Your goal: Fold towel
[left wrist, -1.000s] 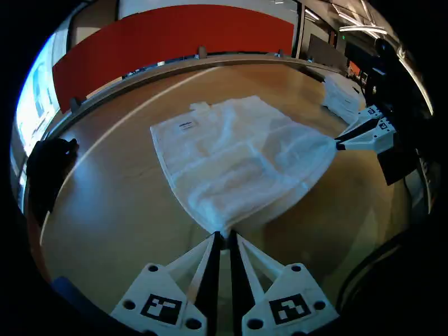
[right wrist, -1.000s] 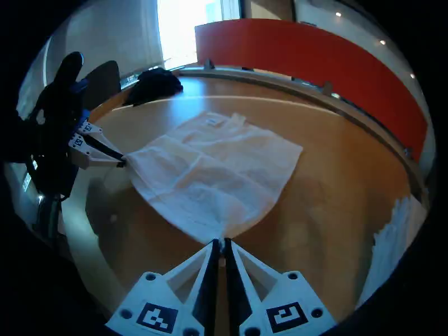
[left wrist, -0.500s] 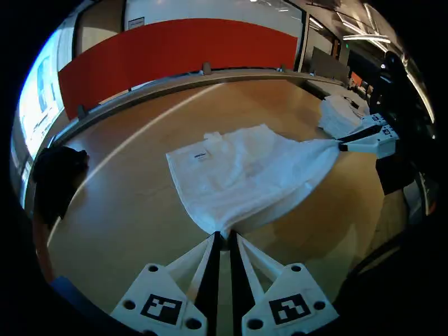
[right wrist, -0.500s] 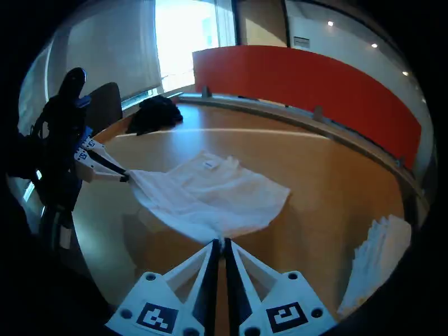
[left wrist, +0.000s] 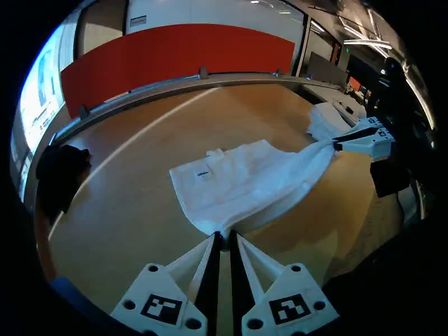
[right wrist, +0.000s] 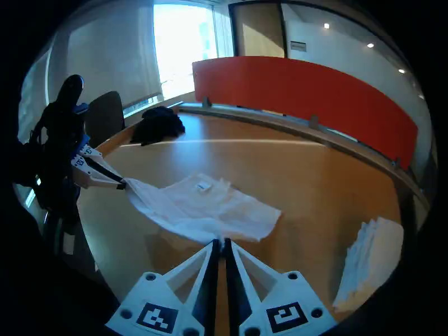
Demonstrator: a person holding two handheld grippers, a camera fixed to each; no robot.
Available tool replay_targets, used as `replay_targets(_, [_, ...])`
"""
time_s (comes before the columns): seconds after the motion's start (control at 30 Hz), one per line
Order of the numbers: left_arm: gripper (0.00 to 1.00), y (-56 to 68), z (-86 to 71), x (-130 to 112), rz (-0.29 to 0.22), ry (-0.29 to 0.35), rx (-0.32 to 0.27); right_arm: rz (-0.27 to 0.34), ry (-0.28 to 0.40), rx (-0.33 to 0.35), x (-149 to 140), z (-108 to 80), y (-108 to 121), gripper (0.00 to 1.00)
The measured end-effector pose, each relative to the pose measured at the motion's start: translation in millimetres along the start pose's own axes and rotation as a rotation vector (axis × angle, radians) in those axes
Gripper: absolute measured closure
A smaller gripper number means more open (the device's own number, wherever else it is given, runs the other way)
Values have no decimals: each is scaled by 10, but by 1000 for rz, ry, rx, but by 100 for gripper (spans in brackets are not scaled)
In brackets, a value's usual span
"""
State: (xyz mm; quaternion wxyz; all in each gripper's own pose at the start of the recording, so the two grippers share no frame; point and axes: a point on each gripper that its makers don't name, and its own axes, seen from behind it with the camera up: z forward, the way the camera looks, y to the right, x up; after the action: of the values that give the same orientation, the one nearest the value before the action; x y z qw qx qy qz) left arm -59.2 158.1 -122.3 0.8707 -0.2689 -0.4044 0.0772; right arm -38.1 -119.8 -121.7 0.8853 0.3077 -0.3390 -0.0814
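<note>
A white towel (left wrist: 246,179) hangs between both grippers, its far edge still resting on the wooden table (left wrist: 140,162). My left gripper (left wrist: 224,238) is shut on one near corner. In the left gripper view the right gripper (left wrist: 336,145) pinches the other corner at the right. In the right gripper view the towel (right wrist: 207,210) sags from my right gripper (right wrist: 220,243), shut on its corner, across to the left gripper (right wrist: 120,185) at the left. A small label (right wrist: 203,186) shows near the towel's far edge.
A stack of folded white towels (right wrist: 369,257) lies on the table at the right, also seen as the towel stack (left wrist: 327,120). A dark bundle (right wrist: 157,123) sits at the far table edge, before a chair (right wrist: 103,112). A red partition (left wrist: 179,53) runs behind the table.
Both grippers have risen and drawn back, lifting the near edge of the towel off the table. The towel now looks smaller and more stretched between the two held corners.
</note>
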Motion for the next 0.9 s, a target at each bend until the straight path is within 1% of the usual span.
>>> replay_targets(0.2, [88,75,-115,-10,-15,-1,-6,10,5,2,33,-95,-33,92])
replay_targets(0.4, [88,155,-205,-40,-42,-3,-16,-2,-1,5,18,-147,-52,92])
replay_targets(0.5, [88,162,-202,-71,-51,-8,-14,-2,-5,7,-3,-139,-53,92])
replay_targets(0.63, [88,154,-172,-87,-50,-12,-9,-4,-7,10,-11,-120,-49,92])
replay_targets(0.9, [88,82,-53,-93,-53,-29,6,-15,-22,11,-64,-40,-31,92])
